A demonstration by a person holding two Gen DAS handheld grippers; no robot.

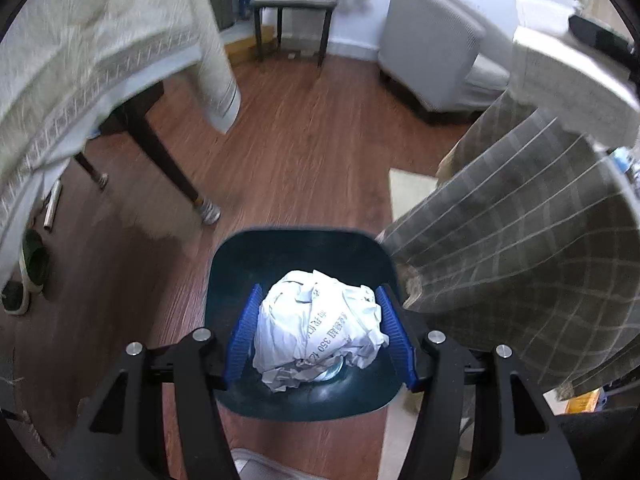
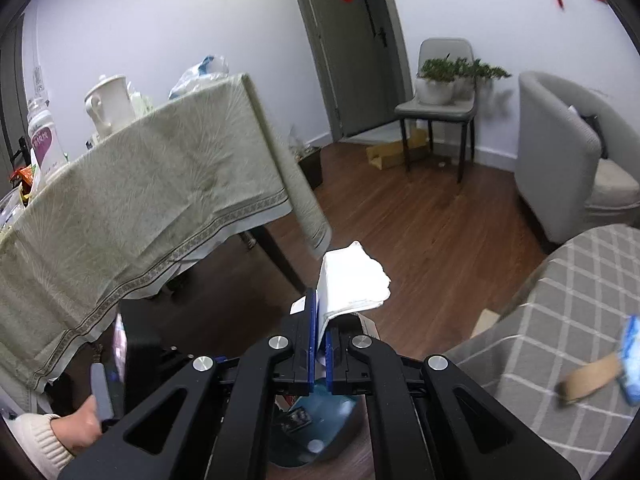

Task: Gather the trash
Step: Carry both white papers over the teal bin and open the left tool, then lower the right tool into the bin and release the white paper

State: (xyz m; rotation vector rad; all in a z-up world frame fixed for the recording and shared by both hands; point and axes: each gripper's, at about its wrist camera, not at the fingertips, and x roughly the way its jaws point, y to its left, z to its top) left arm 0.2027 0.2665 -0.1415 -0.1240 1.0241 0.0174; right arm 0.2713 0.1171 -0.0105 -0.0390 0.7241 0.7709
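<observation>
In the left wrist view my left gripper (image 1: 318, 292) is shut on a crumpled ball of white printed paper (image 1: 320, 328), its blue pads (image 1: 244, 332) pressing both sides. The ball hangs right over the open mouth of a dark teal bin (image 1: 296, 240) standing on the wooden floor. In the right wrist view my right gripper (image 2: 320, 320) is shut on a folded piece of white paper (image 2: 348, 280) that sticks up past the fingertips. The same bin (image 2: 332, 416) shows below its fingers, partly hidden. At the lower left a hand (image 2: 84, 424) in a cream sleeve holds a handle.
A table with a pale green cloth (image 2: 152, 200) and dark legs (image 1: 160, 152) stands left of the bin. A checked grey cover (image 1: 520, 248) hangs at the right, bearing a cardboard roll (image 2: 592, 380). A grey armchair (image 2: 560, 148), a chair with a plant (image 2: 440, 108) and shoes (image 1: 32, 268) stand around.
</observation>
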